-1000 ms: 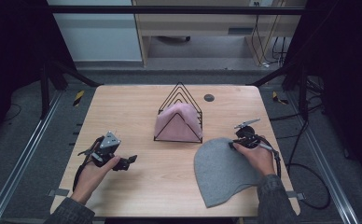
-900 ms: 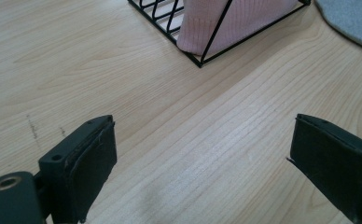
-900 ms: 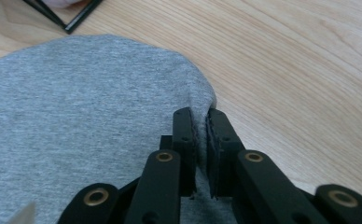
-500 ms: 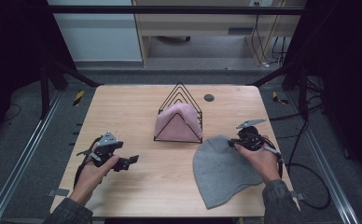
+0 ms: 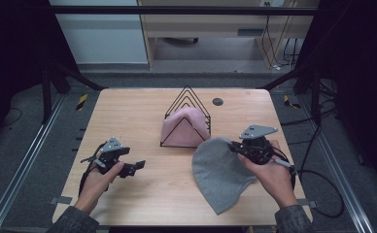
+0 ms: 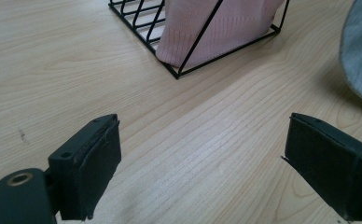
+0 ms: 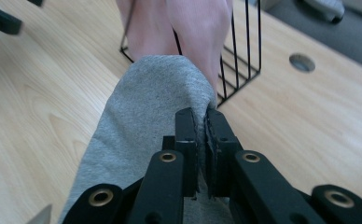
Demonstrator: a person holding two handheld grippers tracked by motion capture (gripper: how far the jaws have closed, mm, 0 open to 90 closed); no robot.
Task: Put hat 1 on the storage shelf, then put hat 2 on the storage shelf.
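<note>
Right hand-held gripper (image 7: pixel 201 122): jaws clamped on grey beanie (image 7: pixel 142 121) edge, confirmed in right gripper view. Left hand-held gripper (image 6: pixel 202 172): jaws wide apart, empty, above counter (image 6: pixel 76 70), near wire rack (image 5: pixel 186 116).

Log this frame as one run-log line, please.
right gripper: shut on grey hat | left gripper: open, empty | pink hat: in wire rack

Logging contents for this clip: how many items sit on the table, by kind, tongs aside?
Grey knit hat: 1, an edge pinched in the right tongs
Pink knit hat: 1, inside the rack
Black wire rack: 1
Total: 3
</note>
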